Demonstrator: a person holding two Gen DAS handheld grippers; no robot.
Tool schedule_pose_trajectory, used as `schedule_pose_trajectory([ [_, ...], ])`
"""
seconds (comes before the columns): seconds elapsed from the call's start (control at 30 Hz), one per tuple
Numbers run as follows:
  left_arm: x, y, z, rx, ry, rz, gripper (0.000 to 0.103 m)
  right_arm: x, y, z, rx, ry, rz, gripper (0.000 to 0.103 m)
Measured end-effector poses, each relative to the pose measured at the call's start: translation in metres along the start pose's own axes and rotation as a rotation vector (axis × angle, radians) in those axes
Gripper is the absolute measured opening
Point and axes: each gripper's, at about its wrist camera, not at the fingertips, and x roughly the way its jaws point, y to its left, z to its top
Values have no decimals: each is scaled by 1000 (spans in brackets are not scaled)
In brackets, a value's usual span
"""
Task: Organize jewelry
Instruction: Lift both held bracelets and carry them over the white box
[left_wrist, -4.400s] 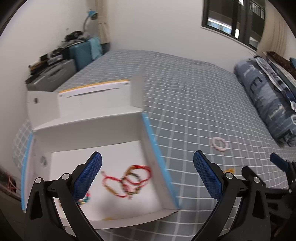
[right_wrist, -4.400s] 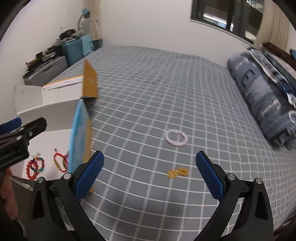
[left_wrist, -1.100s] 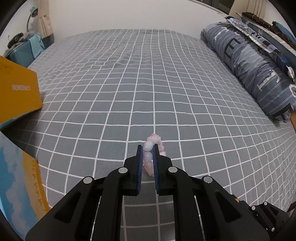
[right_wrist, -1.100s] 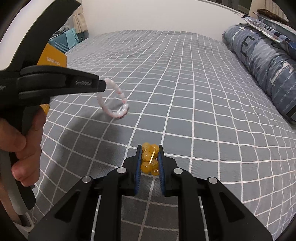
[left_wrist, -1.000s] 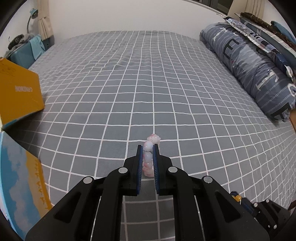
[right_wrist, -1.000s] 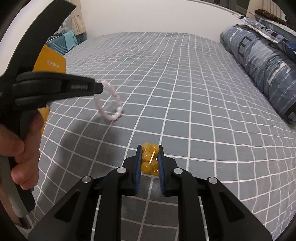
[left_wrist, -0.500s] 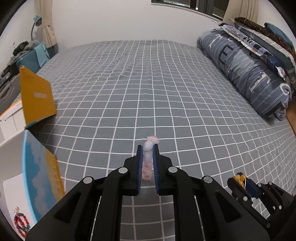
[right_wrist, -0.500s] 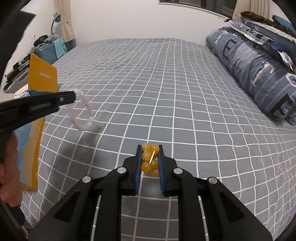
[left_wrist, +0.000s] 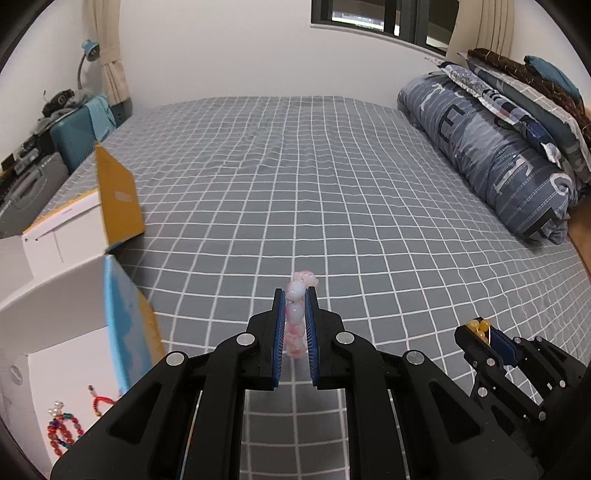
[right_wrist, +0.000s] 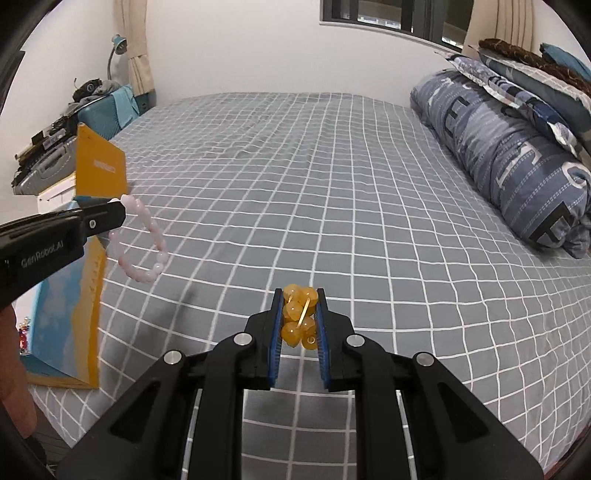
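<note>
The open white box (left_wrist: 55, 321) lies near and to the left of the left gripper (left_wrist: 294, 314), which pinches the pink bead bracelet (left_wrist: 295, 317), while the farther right gripper (right_wrist: 298, 317) clamps the amber bead bracelet (right_wrist: 298, 319).

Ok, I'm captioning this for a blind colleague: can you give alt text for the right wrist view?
The right hand-held gripper is shut on a bunched amber bead bracelet above a grey checked bed. At left, the left hand-held gripper dangles a pink bead bracelet beside an open box.
</note>
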Motion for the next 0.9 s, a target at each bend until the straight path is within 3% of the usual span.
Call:
schedule_pose_trajectory([
  [0.53,-77,66,-19,-75,-71,65,10,-37,74,22,-43,-44,93,15],
  [0.9,-142,143,-41,-187,-141,157,10,-50,155,32,-120,-63,204,15],
])
